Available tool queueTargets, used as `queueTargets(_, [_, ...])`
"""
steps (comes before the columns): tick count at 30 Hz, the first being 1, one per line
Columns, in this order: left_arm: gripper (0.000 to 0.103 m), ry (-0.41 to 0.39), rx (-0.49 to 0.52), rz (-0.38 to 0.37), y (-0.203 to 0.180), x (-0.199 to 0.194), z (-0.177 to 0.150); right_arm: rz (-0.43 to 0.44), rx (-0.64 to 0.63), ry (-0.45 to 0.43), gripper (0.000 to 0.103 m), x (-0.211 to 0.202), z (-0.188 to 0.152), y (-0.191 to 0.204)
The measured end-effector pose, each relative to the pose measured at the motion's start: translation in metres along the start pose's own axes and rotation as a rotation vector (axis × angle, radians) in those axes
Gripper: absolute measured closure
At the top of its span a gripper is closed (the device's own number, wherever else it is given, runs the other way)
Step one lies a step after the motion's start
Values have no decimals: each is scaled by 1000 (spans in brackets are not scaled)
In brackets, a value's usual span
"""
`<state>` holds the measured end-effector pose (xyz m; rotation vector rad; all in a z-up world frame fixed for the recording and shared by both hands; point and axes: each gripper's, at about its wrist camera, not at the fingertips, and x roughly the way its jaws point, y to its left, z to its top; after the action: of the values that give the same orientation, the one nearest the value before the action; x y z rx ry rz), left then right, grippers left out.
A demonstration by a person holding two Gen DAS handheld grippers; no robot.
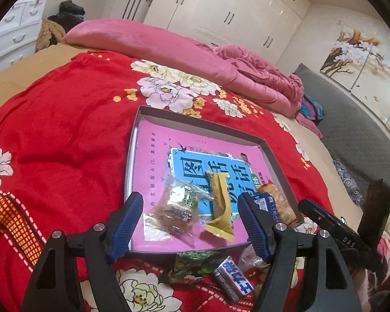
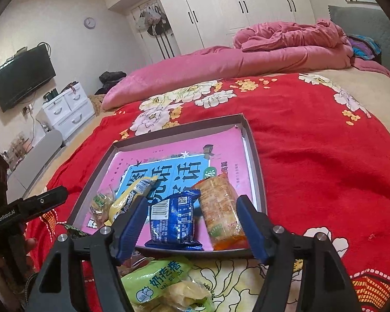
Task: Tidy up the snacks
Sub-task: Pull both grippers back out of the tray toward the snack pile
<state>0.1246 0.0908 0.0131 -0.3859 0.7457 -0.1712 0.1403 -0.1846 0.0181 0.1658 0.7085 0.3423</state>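
A red floral bedspread (image 1: 65, 130) carries a shallow box (image 1: 208, 126) and loose snack packets (image 2: 163, 273).

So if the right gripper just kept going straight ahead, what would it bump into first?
Probably the blue snack packet lying in the tray, right between the open right gripper fingers; depth is hard to judge.

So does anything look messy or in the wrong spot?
Yes. Four snacks lie in the shallow grey cardboard box, but a light green snack bag and a silver wrapped bar sit outside it on the red flowered bedspread.
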Motion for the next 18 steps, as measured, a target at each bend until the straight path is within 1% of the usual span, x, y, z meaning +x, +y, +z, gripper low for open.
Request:
queueTargets(8, [26,11,6,-7,-2,-5,-5,-1,-25,0,31,-5,-3,2])
queueTargets(18, [26,29,33,20,-6,-6,-14,7,-42,7,29,-11,-8,2])
